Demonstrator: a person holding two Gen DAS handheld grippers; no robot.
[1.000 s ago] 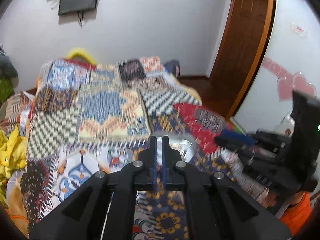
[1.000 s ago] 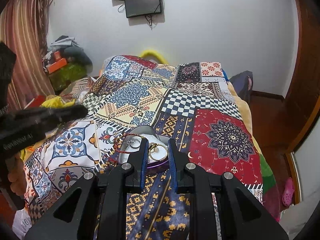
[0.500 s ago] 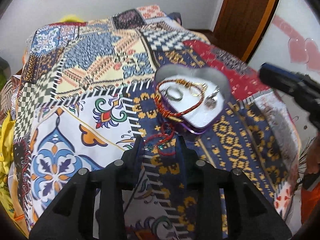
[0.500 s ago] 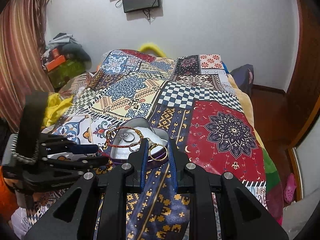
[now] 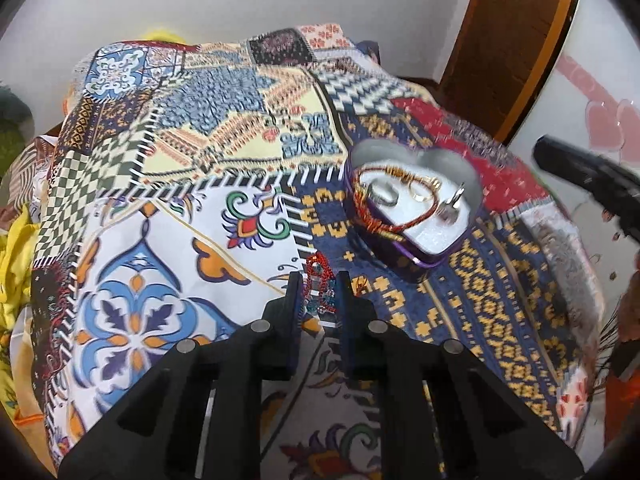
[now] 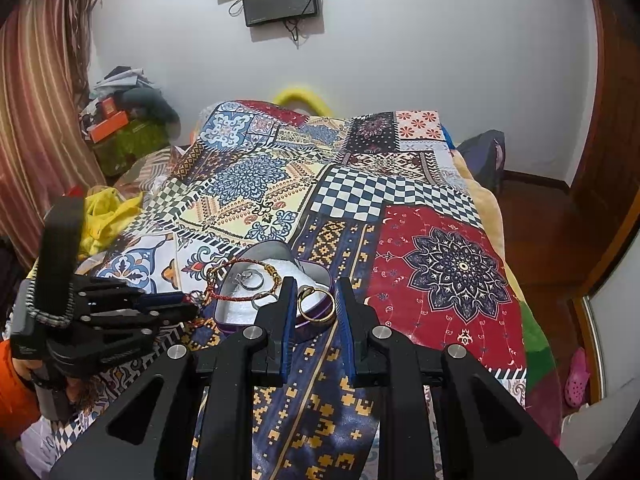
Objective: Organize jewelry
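Heart-shaped tin (image 5: 412, 216): purple wall, white lining, resting on the patchwork bedspread (image 5: 168, 184), centre-right of the left wrist frame. Contents: red-and-gold cord bracelet (image 5: 374, 216) draped over the tin's near rim; silver ring (image 5: 384, 194); gold ring (image 5: 420, 192); small silver piece (image 5: 452, 204).

Red beaded jewelry (image 5: 318, 286): lower centre, on the bedspread, lying between the parted fingers of the left gripper (image 5: 318, 284); contact cannot be told.

Right gripper (image 6: 312, 298): fingers apart, framing a gold bangle (image 6: 316, 306) at the tin's (image 6: 240, 316) near edge.
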